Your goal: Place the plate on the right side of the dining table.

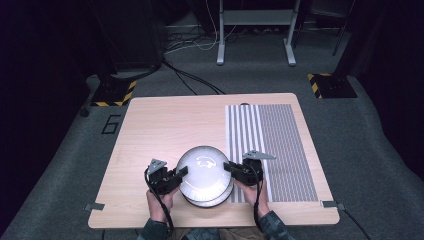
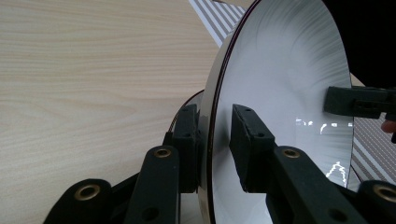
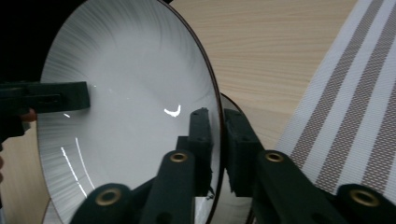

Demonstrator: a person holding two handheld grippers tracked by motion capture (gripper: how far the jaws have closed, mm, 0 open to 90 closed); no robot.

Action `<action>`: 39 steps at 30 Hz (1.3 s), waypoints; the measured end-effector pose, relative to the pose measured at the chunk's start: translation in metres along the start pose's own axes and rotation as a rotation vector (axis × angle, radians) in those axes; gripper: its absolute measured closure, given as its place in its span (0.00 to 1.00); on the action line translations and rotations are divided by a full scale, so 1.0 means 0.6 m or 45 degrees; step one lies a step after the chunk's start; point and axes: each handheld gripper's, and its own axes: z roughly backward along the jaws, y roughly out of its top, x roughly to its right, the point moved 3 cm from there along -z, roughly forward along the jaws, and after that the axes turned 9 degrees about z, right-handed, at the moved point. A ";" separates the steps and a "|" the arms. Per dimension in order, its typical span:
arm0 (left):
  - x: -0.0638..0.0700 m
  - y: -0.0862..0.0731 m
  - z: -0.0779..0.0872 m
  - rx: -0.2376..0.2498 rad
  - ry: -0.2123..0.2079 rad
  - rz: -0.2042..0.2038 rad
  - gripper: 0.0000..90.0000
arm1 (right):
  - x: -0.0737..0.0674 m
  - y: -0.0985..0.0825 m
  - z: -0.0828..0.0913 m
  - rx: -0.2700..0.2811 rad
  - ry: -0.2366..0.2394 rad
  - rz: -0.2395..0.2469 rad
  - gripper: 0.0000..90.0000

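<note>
1. In the high view, a white plate (image 1: 204,169) sat on top of another plate (image 1: 209,201) near the front edge of the tabletop (image 1: 165,125), just left of a striped mat (image 1: 280,145). The left gripper (image 1: 182,172) and the right gripper (image 1: 227,166) each clamped an opposite side of its rim.
2. In the left gripper view, the pads (image 2: 247,140) pinched the thin rim of the plate (image 2: 285,93).
3. In the right gripper view, the plate (image 3: 126,93) looked glazed, stiff, slippery and breakable, so opposite rim holds suited it.
</note>
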 end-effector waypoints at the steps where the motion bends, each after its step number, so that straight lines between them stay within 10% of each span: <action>1: 0.000 0.000 -0.001 -0.002 -0.004 -0.003 0.81 | 0.001 -0.001 0.000 0.000 -0.006 0.004 0.94; 39: 0.038 0.034 -0.005 0.044 -0.102 -0.041 0.80 | -0.003 0.036 0.056 0.125 -0.117 0.093 0.95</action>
